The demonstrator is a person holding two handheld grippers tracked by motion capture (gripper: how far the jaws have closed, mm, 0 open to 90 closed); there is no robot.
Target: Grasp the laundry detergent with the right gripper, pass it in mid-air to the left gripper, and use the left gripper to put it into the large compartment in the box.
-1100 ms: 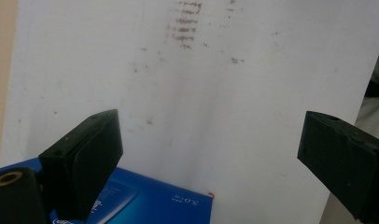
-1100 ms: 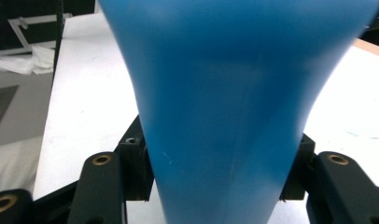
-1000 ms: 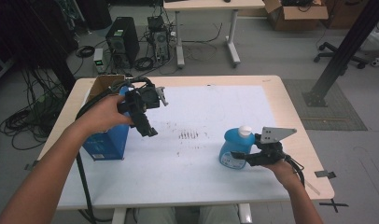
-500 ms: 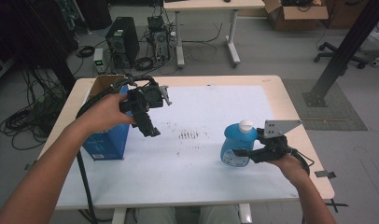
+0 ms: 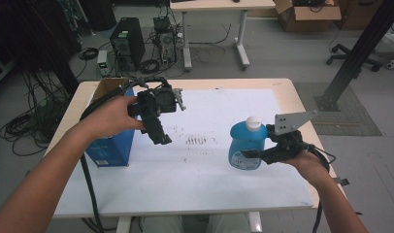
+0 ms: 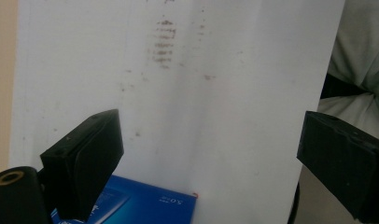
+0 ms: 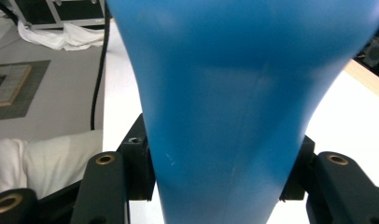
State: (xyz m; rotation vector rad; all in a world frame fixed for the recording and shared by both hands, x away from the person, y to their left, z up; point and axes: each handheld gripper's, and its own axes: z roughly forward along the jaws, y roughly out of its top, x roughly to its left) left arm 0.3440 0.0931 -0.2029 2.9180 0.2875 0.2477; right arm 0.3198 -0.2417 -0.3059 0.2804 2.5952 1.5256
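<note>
At the left of the high view a blue box stands on the white table. The left gripper hangs beside it, left of centre, jaws wide apart and empty. At the right, the right gripper is clamped on the blue bottle, lifted above the table.

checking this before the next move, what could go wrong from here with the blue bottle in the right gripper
1. The right gripper pinches the blue bottle low on its smooth, tapering body, so it might tip or slip in the grip.
2. The left gripper hangs open over the white mat beside the blue box; a careless swing could knock the box or meet the bottle.
</note>
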